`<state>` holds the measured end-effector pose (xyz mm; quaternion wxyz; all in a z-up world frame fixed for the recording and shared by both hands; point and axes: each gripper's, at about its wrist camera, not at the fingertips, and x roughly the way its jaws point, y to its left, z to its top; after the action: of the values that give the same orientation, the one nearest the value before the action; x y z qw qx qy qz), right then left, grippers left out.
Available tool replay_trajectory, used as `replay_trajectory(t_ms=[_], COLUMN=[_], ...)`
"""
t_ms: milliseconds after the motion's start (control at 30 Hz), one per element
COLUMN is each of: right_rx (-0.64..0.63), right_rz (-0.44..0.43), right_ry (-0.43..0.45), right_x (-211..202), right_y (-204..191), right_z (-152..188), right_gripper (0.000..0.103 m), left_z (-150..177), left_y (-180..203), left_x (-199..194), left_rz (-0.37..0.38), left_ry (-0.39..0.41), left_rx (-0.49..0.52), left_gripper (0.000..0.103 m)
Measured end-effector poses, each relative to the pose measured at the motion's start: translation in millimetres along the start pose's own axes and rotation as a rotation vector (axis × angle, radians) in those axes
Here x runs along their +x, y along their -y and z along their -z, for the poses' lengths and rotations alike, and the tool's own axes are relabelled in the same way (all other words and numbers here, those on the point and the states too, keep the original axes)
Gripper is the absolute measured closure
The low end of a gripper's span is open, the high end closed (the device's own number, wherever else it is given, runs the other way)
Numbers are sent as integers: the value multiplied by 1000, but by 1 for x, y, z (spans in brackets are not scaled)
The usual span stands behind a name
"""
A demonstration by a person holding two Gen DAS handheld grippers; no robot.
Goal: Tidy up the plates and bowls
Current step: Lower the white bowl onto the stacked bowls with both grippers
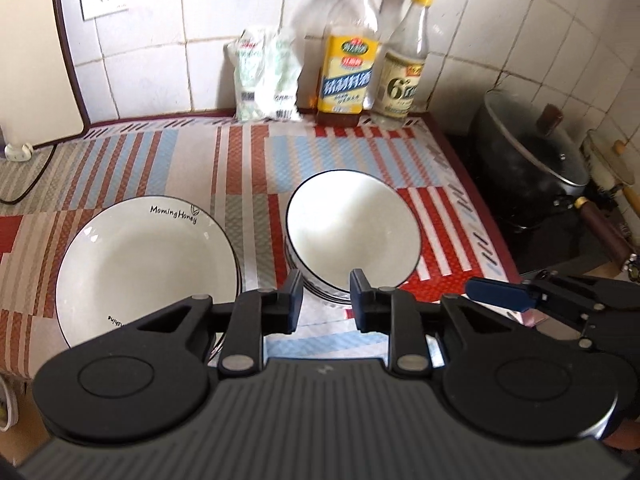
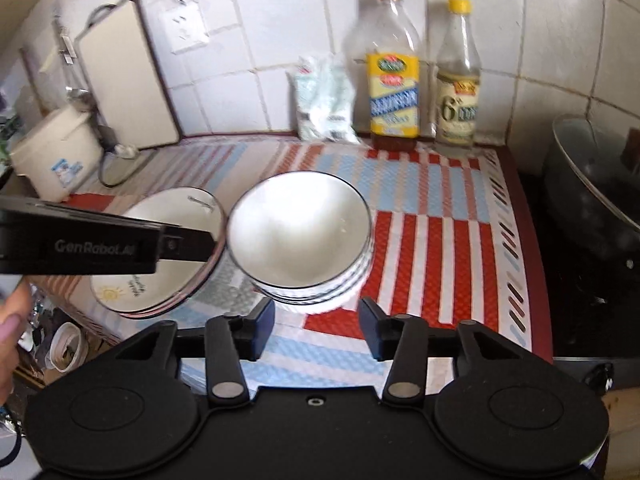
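Observation:
A stack of white bowls with black rims (image 1: 352, 236) (image 2: 300, 236) stands on the striped mat. To its left lies a stack of white plates (image 1: 148, 268) (image 2: 176, 256) printed "Morning Honey". My left gripper (image 1: 326, 304) is open and empty, just in front of the bowl stack's near left edge; it also shows from the side in the right wrist view (image 2: 188, 240), over the plates. My right gripper (image 2: 316, 330) is open and empty, just in front of the bowls; one of its blue fingertips (image 1: 496, 294) shows in the left wrist view.
Two bottles (image 1: 350, 48) (image 1: 406, 64) and a white bag (image 1: 268, 76) stand against the tiled wall. A dark lidded pot (image 1: 532, 156) sits on the stove to the right. A cutting board (image 2: 128, 76) and a beige container (image 2: 56, 152) stand at the left.

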<state>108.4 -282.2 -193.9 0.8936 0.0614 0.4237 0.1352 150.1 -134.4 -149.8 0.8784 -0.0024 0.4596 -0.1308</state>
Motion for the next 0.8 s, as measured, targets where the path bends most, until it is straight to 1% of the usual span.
replay_trajectory(t_ms=[67,133,267,367,400,433,500,533,567,600,667,733,800], right_rx=[-29,-51,-63,-59,-66,-77,-101,-112,-118,-121,-124,-120,-119], right_rz=[-9,2,21,49,47,44,39,44,46,44,48,52,50], right_ry=[33,50,76,128,139,148,164,165,164,165,189,191,203], right_x=[-4,-6,-6,-10,-9,-8,-4,0,3,7,12,19,27], right_y=[-3,-6,-5,-4,-2,-1,1,1,2,3,3,4,6], right_z=[7,13,25,35,38,42,49,53,56,58,64,68,71], right_gripper=[42,41,35,33,32,31,27,26,17,12,11,9,10], left_z=[5,10,19,24,25,27,32,34,37,40,46,49,52], left_y=[1,2,-1,-4,-5,-6,-9,-11,-13,-16,-22,-24,-24], left_x=[-4,-8,-13,-12,-11,-10,-5,-2,1,4,12,19,26], left_rz=[5,14,33,44,44,48,44,43,48,51,55,41,28], left_ry=[23,42,86,111,116,123,132,133,132,130,135,138,154], left_rx=[15,26,30,22,22,25,25,15,2,-14,-47,-54,-55], left_gripper=[75,74,67,62,61,61,55,54,51,50,49,48,43])
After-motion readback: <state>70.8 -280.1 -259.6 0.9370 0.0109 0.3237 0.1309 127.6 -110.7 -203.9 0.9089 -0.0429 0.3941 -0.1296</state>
